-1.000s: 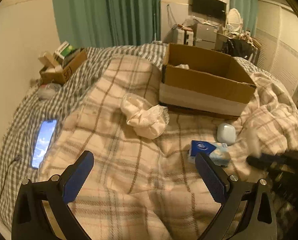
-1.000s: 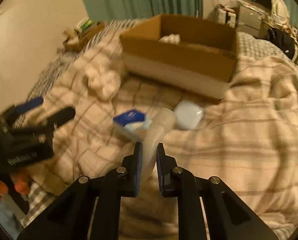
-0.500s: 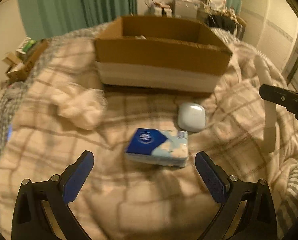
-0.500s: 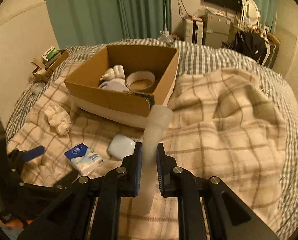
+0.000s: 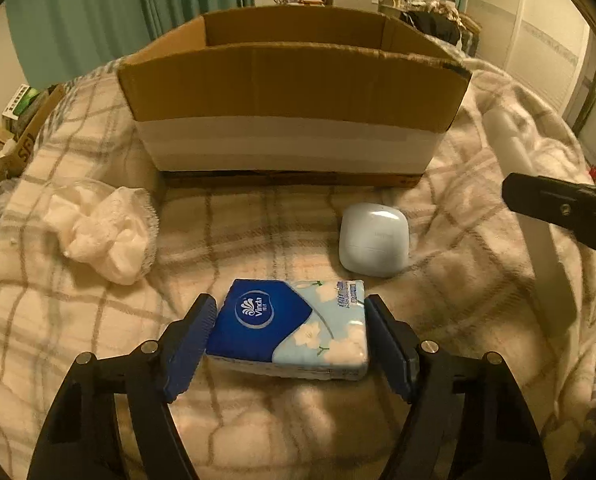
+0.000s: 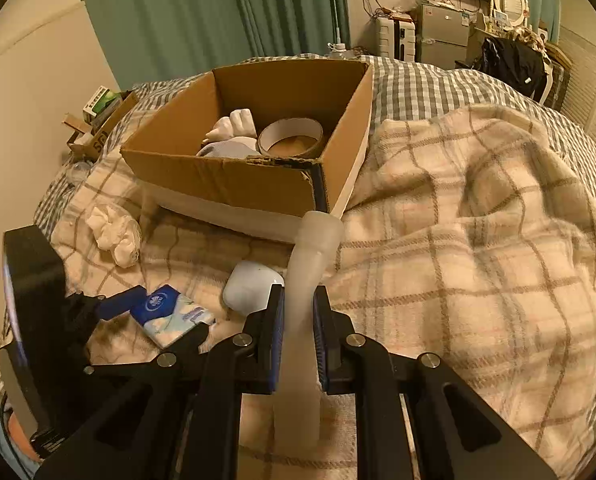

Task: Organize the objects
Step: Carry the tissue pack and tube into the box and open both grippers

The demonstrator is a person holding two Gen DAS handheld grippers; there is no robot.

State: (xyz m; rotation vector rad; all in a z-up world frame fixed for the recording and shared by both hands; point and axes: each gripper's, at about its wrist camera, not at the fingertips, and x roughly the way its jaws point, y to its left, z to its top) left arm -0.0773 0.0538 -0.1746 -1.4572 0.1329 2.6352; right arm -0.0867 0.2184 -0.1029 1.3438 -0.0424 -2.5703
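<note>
Plaid-blanketed bed [image 5: 258,432] — box [image 5: 294,120], tissues [image 5: 294,328]

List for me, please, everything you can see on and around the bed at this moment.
Cardboard box: one, brown with a white band, middle of the bed.
Tape roll: one, white and brown, inside the box.
Tissue pack: one, blue and white, on the blanket between the left gripper's fingers.
Earbud case: one, pale blue-white, on the blanket in front of the box.
Crumpled cloth: one, white, left of the box.
Tube: one, whitish, held above the blanket.
Blanket: one, cream plaid, over the bed.
Small box: one, brown, far left corner.
Left gripper: black, blue pads, around the tissue pack.
Right gripper: black, shut on the tube.
</note>
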